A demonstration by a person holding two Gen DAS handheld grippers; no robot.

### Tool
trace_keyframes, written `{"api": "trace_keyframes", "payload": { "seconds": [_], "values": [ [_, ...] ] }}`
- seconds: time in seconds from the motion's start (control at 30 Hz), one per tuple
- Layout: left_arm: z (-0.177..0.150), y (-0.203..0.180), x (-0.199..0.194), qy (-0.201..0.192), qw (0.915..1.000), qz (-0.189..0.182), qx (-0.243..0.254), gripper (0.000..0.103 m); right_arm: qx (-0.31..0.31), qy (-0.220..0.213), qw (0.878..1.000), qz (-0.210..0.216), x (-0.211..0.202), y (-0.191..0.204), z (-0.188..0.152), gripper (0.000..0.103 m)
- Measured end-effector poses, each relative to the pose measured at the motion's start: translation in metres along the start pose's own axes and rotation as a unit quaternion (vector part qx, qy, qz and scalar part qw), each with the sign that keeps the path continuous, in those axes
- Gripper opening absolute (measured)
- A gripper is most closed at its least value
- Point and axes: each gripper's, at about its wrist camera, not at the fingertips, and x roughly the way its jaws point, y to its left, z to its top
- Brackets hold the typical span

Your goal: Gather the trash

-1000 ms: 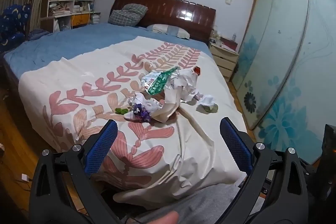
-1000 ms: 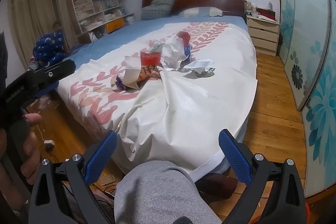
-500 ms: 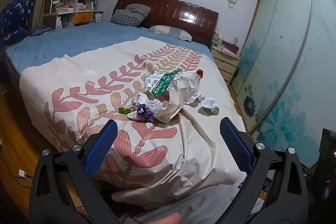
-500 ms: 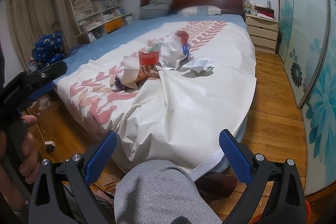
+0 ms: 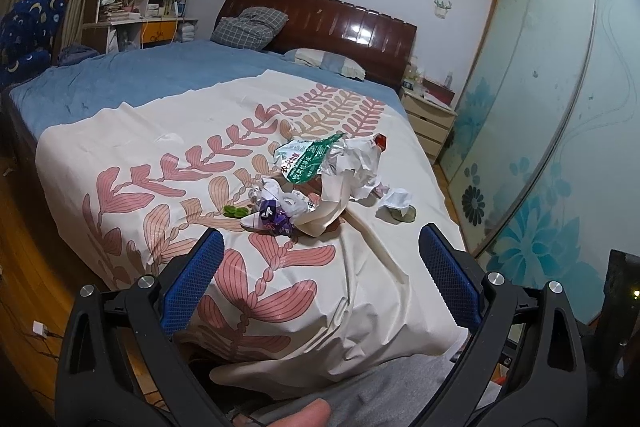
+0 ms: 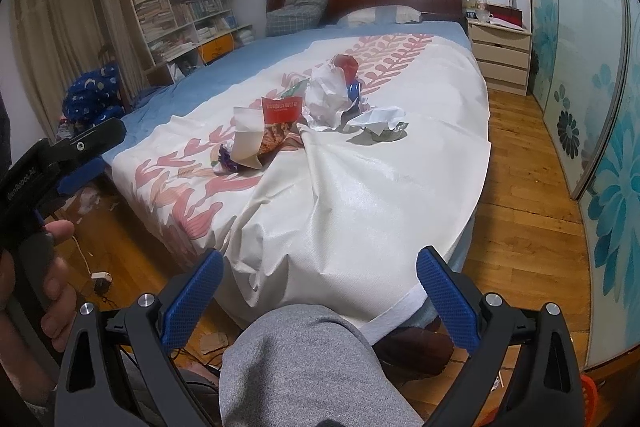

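my left claw (image 5: 318, 267): spread wide, nothing in it
my right claw (image 6: 318, 285): same, fully apart and empty
trash pile (image 5: 320, 183): on the leaf-print sheet (image 5: 168, 163), about 12 o'clock from both claws, well out of reach for now
feel: my guess is it's featherlight, crinkly, slippery film — I'd pinch a crumpled ridge, not a flat face
first pick: probably the green-and-white bag (image 5: 306, 161) by its upper edge
can't tell: what's buried under the white paper (image 6: 326, 95); no bin in sight — my grey knee (image 6: 312, 359) blocks the floor

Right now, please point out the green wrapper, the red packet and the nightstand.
green wrapper (image 5: 306, 161): left wrist view, on its printed face.
red packet (image 6: 281, 109): right wrist view, on its red front.
nightstand (image 6: 499, 61): right wrist view, on a drawer front.
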Motion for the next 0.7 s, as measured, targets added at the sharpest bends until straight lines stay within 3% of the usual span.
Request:
{"api": "trace_keyframes", "payload": {
  "seconds": [0.2,0.4,0.57,0.7],
  "values": [
    [0.003,0.009,-0.001,0.004,0.9999,-0.002,-0.016,0.097,0.008,0.000,1.000,0.026,-0.003,-0.002,0.002,0.084],
    [0.005,0.023,0.003,0.012,0.9995,0.008,-0.029,0.097,0.040,0.006,0.998,0.052,0.008,-0.011,0.020,0.080],
    [0.005,0.036,0.006,0.002,0.9992,0.006,-0.039,0.097,0.048,-0.004,0.996,0.075,0.045,-0.004,0.062,0.080],
    [0.003,0.040,0.012,0.010,0.9990,0.010,-0.043,0.097,0.034,0.010,0.996,0.087,0.102,0.018,0.105,0.077]
  ]
}}
